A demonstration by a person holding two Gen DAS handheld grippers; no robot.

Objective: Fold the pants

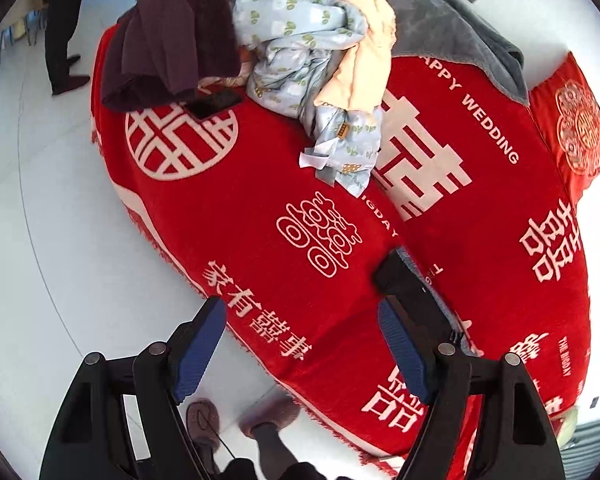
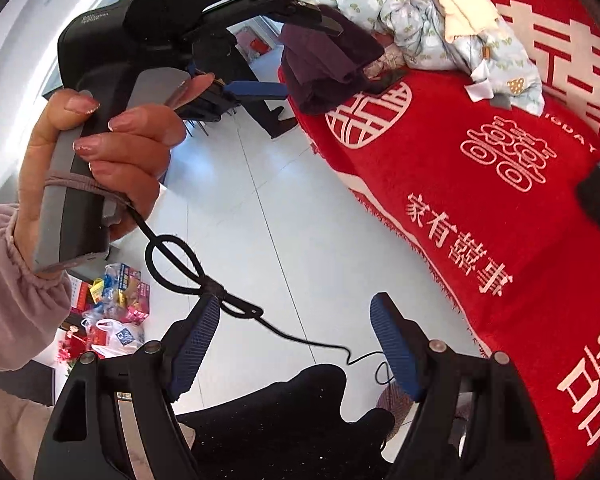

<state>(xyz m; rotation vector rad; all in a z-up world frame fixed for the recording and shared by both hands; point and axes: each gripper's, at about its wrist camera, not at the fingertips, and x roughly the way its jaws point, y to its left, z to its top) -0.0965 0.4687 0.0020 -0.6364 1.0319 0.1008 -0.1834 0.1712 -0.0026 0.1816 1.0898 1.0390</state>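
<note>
My left gripper hangs open above the near edge of a bed under a red blanket, with nothing between its fingers. A folded black garment lies on the blanket just beyond its right finger, and shows at the right edge of the right wrist view. My right gripper is open and empty over the white floor beside the bed. A hand in a pink sleeve holds the left gripper at the upper left. A clothes pile sits at the bed's far end: dark purple, light blue floral, peach.
A grey blanket and a red pillow lie at the bed's far right. A dark phone-like slab rests by the purple garment. Another person's legs stand on the floor beyond. Bags and boxes clutter the floor. A black cord dangles.
</note>
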